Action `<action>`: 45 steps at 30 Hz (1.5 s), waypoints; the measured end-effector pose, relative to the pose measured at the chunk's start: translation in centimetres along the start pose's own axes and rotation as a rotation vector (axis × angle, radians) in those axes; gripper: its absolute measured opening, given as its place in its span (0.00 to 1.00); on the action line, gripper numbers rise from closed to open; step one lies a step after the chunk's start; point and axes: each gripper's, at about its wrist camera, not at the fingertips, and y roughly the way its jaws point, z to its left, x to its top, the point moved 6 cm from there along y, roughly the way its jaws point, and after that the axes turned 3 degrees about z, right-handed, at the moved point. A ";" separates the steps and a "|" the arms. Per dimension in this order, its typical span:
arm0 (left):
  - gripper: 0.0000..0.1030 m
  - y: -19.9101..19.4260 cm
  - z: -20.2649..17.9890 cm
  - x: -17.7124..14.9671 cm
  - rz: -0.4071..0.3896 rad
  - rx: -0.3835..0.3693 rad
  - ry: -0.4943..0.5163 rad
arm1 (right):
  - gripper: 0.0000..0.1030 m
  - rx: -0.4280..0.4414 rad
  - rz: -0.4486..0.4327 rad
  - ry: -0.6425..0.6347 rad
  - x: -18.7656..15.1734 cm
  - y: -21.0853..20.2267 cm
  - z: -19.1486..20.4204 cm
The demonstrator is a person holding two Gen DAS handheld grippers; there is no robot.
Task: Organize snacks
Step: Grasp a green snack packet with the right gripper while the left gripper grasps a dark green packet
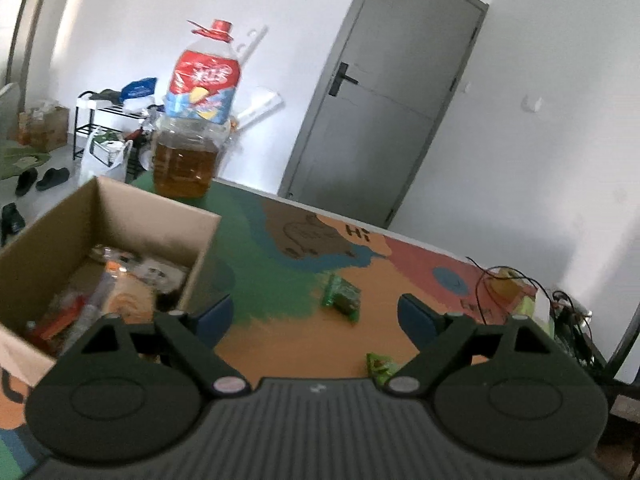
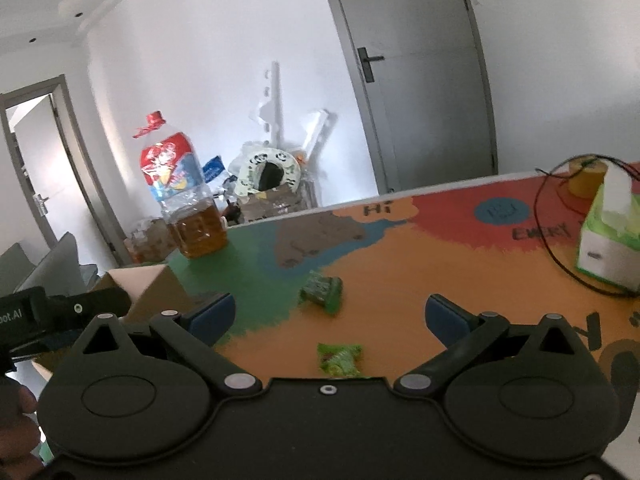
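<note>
Risk of a skidding miss: both grippers point(image 1: 316, 314) point(image 2: 330, 316) spread wide and empty above two green snack packets point(image 2: 322, 290) point(image 2: 340, 358) lying loose on slick worktop point(image 2: 400, 280), right of cardboard box point(image 1: 120, 216) already holding snacks.

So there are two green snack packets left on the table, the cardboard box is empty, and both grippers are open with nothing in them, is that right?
Not quite: the cardboard box is not empty. The left wrist view shows it already holds a jumble of packets. The rest stands: two green snack packets lie on the table, and the left gripper and right gripper are open and hold nothing.
</note>
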 end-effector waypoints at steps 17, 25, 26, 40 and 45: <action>0.61 6.5 -1.4 -2.8 0.133 -0.006 0.021 | 0.78 0.019 0.146 -0.014 -3.9 5.9 -1.6; 0.61 9.3 -1.5 -2.0 0.159 0.009 0.020 | 0.31 -0.010 0.222 -0.090 -5.1 8.9 -1.4; 0.61 9.5 -1.5 -1.9 0.163 0.013 0.019 | 0.31 -0.011 0.226 -0.112 -5.0 8.9 -1.3; 0.65 14.2 -3.5 -0.1 0.184 0.037 0.092 | 0.30 -0.016 0.154 -0.023 -1.4 10.0 -4.0; 0.71 16.4 -3.9 0.0 0.202 0.053 0.101 | 0.30 -0.026 0.133 -0.001 -0.6 10.9 -5.2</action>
